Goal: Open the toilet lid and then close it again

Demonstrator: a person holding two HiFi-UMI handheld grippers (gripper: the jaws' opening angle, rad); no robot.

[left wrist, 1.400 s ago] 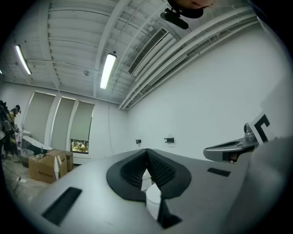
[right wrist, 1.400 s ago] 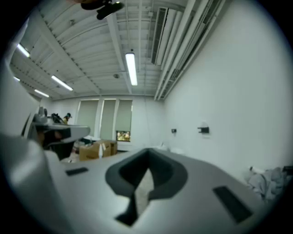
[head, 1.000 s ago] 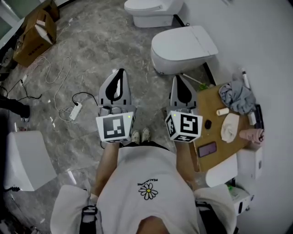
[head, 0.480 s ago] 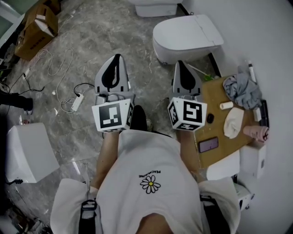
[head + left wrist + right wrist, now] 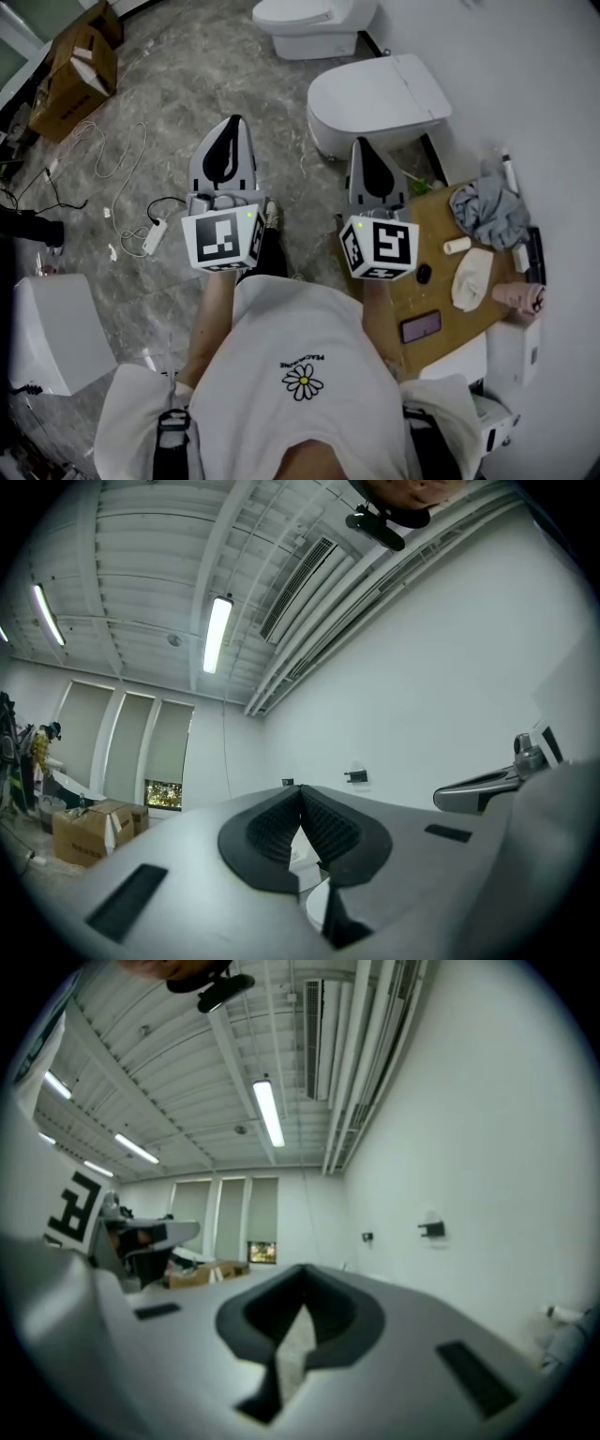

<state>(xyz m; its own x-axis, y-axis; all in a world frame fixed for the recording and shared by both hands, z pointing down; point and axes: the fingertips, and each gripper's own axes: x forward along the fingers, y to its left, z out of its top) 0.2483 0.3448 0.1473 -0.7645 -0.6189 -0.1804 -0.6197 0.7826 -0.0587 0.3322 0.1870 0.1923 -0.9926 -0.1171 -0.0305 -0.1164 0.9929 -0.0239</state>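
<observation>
You have two toilets: near toilet (image 5: 377, 97), far toilet (image 5: 314, 17); two grippers: left gripper (image 5: 233, 123), right gripper (image 5: 362, 145); one phone (image 5: 420, 326); one power strip (image 5: 155, 236).

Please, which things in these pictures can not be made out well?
- Far toilet: head view, its back is cut off by the top edge.
- Seat of the near toilet: head view, covered by the closed lid.
- Small dark item on the wooden board: head view, too small to name.

The toilet (image 5: 375, 101) stands against the wall, a second toilet (image 5: 309, 21) behind it, a low table (image 5: 433, 212) before it.
</observation>
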